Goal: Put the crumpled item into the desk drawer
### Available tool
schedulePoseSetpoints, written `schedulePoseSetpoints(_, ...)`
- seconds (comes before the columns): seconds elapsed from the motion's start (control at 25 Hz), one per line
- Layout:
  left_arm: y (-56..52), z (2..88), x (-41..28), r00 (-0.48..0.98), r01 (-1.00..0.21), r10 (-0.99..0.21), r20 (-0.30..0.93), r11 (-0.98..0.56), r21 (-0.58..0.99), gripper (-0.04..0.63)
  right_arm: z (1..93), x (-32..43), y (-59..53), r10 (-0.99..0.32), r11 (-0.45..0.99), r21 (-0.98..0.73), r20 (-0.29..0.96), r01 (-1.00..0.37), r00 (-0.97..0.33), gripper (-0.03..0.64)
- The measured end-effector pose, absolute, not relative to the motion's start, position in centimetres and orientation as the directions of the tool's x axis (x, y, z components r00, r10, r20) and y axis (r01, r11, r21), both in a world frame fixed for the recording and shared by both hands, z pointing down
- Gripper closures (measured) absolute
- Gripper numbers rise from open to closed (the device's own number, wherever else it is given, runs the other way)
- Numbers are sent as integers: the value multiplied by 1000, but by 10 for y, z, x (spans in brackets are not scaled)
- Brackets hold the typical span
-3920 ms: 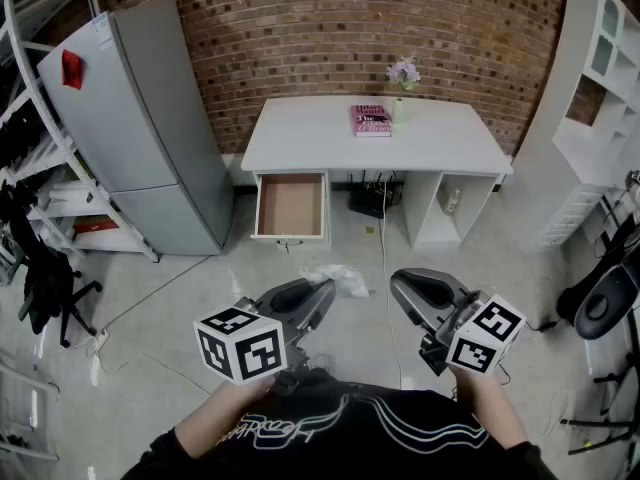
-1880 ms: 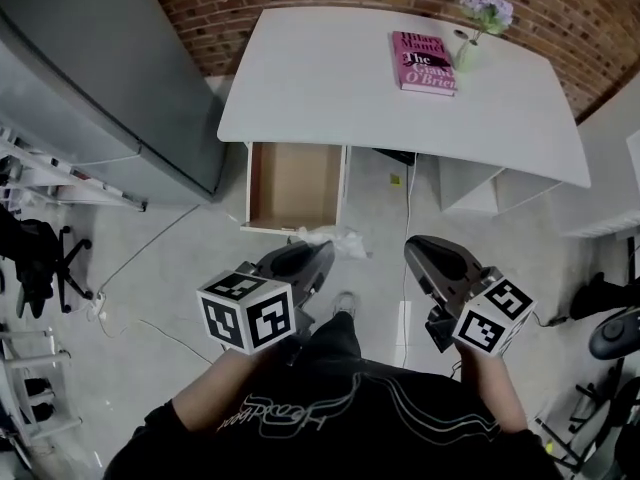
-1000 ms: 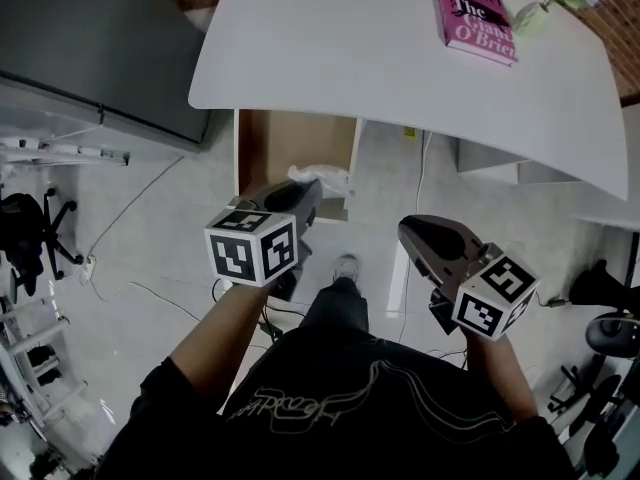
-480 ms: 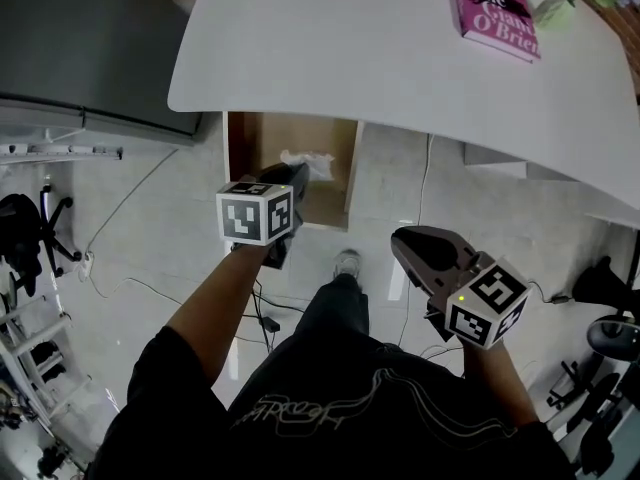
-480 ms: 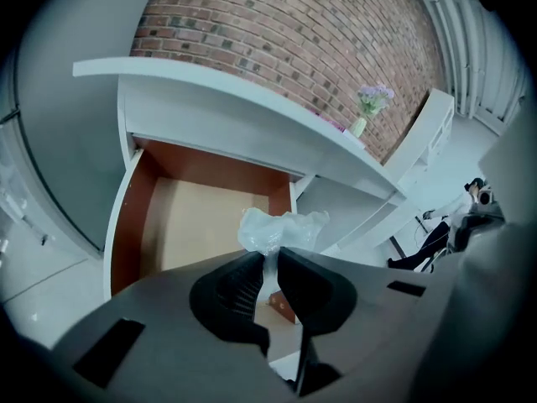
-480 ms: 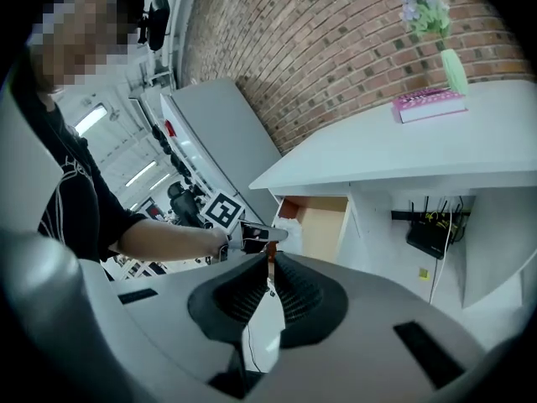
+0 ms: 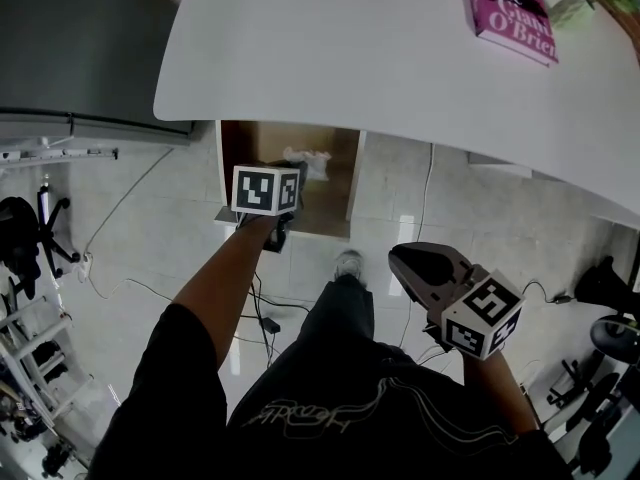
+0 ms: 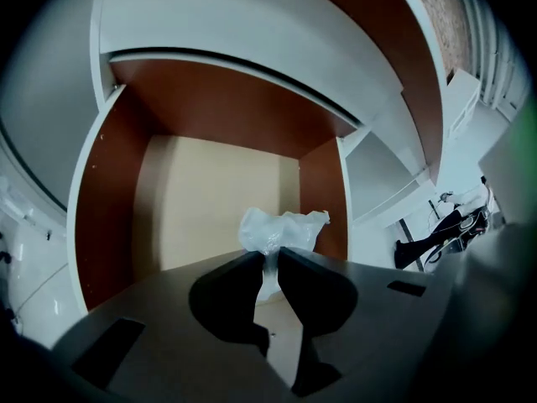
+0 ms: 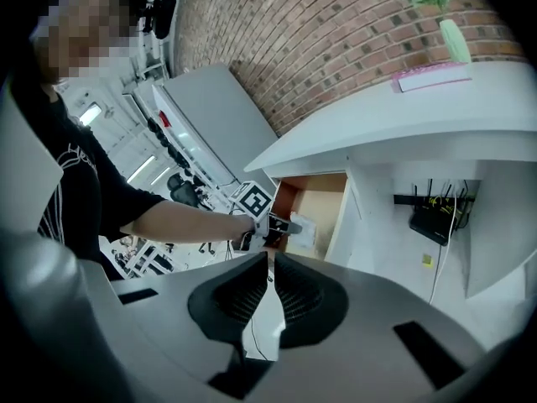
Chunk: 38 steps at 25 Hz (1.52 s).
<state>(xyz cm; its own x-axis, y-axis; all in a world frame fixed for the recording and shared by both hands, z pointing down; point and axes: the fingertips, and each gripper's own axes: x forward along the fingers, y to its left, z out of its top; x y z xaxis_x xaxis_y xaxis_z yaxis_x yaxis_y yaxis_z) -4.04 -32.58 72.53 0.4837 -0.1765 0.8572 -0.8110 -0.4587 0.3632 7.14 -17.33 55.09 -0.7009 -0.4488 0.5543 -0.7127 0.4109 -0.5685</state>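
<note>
The crumpled item [image 8: 281, 230] is a wad of thin white plastic. My left gripper [image 8: 268, 260] is shut on its lower end and holds it over the beige floor of the open desk drawer [image 8: 205, 196]. In the head view the left gripper [image 7: 295, 166] reaches into the drawer [image 7: 332, 196] under the white desk [image 7: 380, 58], with the crumpled item [image 7: 308, 157] at its tip. My right gripper [image 7: 425, 268] hangs back near the person's body, jaws together with nothing between them. From the right gripper [image 9: 270, 259] view, the left gripper [image 9: 279, 227] shows at the drawer.
A pink book [image 7: 512, 8] and a small vase [image 7: 572, 8] lie on the desk. A grey fridge [image 7: 70, 48] stands at the left. Cables [image 7: 255, 308] run over the floor below the drawer. Router and wires [image 9: 436, 217] sit under the desk's right side.
My left gripper has reached forward with the crumpled item, from in front of the drawer to inside it. The right gripper has dropped back a little.
</note>
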Motion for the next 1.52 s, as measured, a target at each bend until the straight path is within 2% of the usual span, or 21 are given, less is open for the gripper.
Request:
schedulePoseSetpoints(0.52, -329, 795, -46, 414, -847, -38, 909, -382, 370, 525, 581, 82, -161, -429, 345, -614, 570, -710, -701, 563)
schedulePoseSetpoints(0.72, -325, 809, -46, 390, -845, -7, 921, -401, 355, 522, 591, 83, -154, -417, 313, -642, 569, -700, -709, 563)
schedulePoseSetpoints(0.8, -327, 810, -44, 398, -844, -12, 917, -396, 361, 499, 592, 85, -154, -421, 302, -650, 565, -697, -710, 563)
schedulePoseSetpoints(1.0, -331, 805, -48, 402, -852, -34, 915, -381, 360, 380, 588, 89, -163, -461, 259, -722, 490, -641, -740, 563)
schedulePoseSetpoints(1.16, -328, 787, -47, 472, -841, -44, 881, -323, 434, 330, 579, 84, -171, -478, 294, -718, 461, -631, -748, 563)
schedulePoseSetpoints(1.52, -319, 686, -44, 597, -782, -190, 779, -355, 512, 322, 540, 68, -193, -496, 402, -676, 407, -618, -767, 563)
